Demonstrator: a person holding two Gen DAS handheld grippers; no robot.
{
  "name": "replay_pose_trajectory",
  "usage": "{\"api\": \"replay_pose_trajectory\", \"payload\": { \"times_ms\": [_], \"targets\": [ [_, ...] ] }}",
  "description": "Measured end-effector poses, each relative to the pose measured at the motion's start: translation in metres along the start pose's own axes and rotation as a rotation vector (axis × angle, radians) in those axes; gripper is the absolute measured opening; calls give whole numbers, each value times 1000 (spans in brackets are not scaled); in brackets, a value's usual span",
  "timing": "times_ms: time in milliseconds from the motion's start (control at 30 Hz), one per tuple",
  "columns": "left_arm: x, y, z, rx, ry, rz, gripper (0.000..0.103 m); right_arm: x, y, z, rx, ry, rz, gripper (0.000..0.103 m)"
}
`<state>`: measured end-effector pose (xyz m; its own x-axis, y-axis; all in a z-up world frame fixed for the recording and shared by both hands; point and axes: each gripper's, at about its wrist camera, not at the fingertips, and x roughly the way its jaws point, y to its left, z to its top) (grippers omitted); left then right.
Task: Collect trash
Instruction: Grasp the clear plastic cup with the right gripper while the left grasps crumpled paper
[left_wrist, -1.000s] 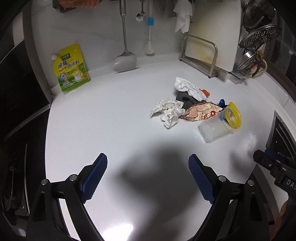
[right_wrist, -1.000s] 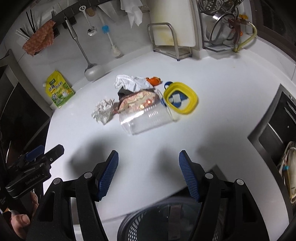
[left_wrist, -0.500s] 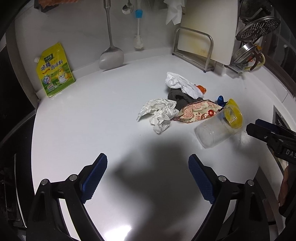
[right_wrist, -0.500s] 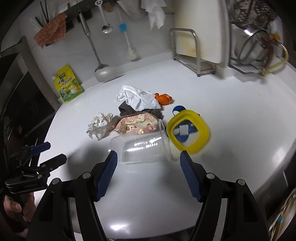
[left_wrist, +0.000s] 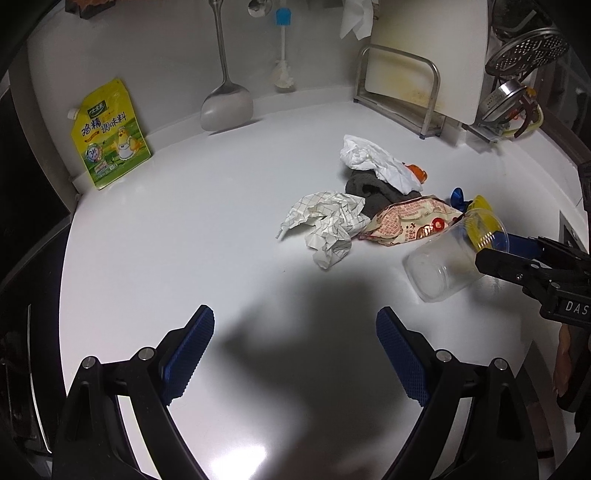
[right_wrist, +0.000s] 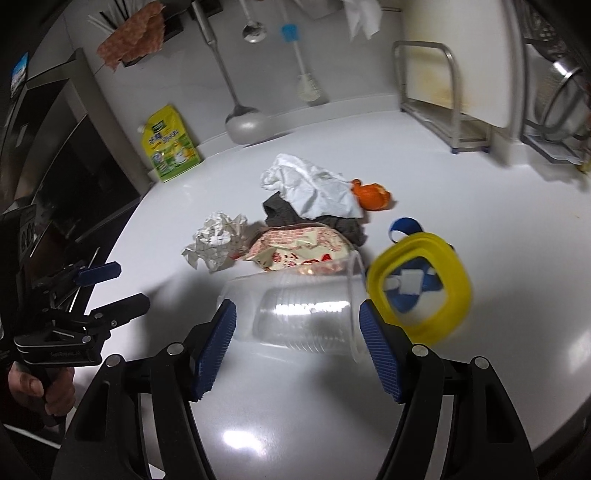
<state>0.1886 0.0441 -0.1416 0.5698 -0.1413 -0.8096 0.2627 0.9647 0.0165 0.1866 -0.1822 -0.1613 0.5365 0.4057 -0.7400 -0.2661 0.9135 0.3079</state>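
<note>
The right hand-held gripper straddles the clear cup lying sideways on the counter, jaws apart, while the left hand-held gripper hovers spread wide near the counter's front edge.

My left gripper and right gripper share one build: matte black forked arms with silver screw heads behind ridged blue pads. White lettering marks each black body, and bare skin of my left hand shows beneath its handle.
</note>
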Motion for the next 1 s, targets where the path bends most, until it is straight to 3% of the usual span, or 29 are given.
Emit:
{"api": "replay_pose_trajectory", "payload": {
  "times_ms": [100,233,433,800,1000],
  "targets": [
    [2,0,2,-3,5,5,88,7,-1,2,3,9,44,63],
    [3,-1,5,0,0,12,88,16,-1,2,9,38,90,34],
    [8,0,10,-9,-5,7,88,15,11,-4,21,20,114,5],
    [28,-12,31,-20,-56,-24,89,-24,13,-25,158,-89,5,4],
    [51,-15,45,-42,-49,-25,90,-44,8,-35,244,-134,-6,4]
  ]
}}
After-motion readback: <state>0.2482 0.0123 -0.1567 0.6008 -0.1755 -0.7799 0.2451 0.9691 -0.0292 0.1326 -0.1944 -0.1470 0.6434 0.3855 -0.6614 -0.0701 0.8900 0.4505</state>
